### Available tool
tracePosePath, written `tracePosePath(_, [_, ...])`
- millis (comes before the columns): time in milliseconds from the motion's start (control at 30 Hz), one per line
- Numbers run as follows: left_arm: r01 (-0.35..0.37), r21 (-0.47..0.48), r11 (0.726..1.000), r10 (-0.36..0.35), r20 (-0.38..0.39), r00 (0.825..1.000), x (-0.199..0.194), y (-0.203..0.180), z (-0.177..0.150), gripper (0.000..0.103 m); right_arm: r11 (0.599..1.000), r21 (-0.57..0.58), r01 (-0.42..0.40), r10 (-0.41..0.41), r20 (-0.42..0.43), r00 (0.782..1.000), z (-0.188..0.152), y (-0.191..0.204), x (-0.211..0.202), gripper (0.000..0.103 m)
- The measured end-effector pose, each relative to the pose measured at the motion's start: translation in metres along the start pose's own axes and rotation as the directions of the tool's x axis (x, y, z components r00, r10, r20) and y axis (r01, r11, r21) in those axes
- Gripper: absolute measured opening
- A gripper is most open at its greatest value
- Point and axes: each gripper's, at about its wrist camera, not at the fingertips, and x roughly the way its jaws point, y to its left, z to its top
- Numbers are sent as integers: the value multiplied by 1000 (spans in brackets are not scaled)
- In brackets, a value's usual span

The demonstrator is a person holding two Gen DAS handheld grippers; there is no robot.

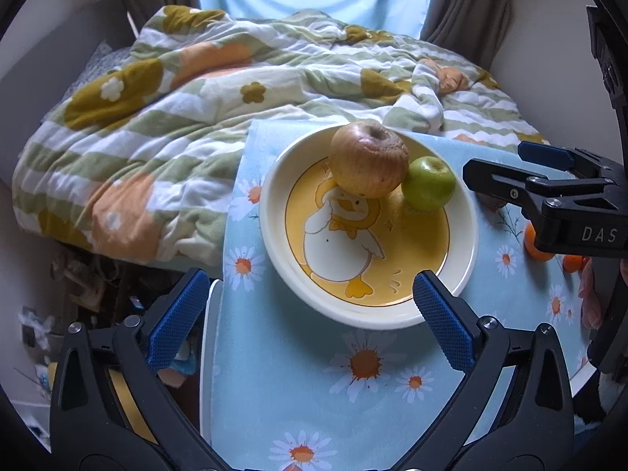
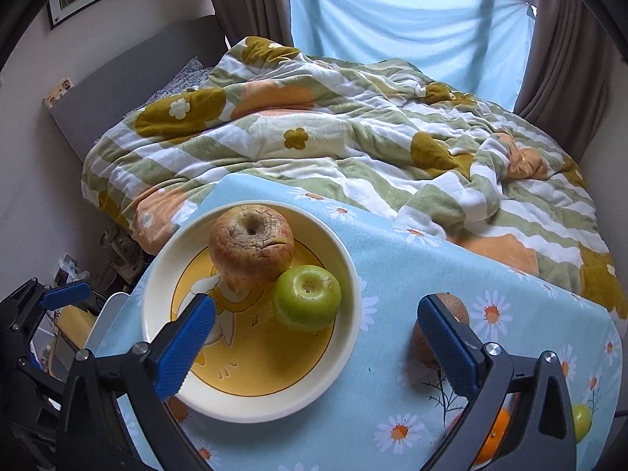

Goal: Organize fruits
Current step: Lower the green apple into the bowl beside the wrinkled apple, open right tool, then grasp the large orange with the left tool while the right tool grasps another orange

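Fruits: a wrinkled reddish apple [image 2: 251, 242] and a small green apple [image 2: 307, 297] touch inside the cream duck-print bowl [image 2: 349, 357] on the daisy-cloth surface [image 2: 396, 271]. A brown round fruit [image 2: 457, 306] lies at one o'clock, just behind the right gripper [image 2: 316, 343], the nearer one, jaws apart and empty. Left gripper [image 1: 310, 320] jaws also apart.
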Motion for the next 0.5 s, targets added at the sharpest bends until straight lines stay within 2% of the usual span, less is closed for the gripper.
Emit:
tracePosePath(267, [55,90,994,-58,35,998,-29,-15,13,103,994,89,67,-70,29,997,-14,-6,-52,103])
tracePosePath(500, [120,186,975,-132,55,990,-43,-46,21,103,972,187,143,-152,33,988,-38,-30,-96,103])
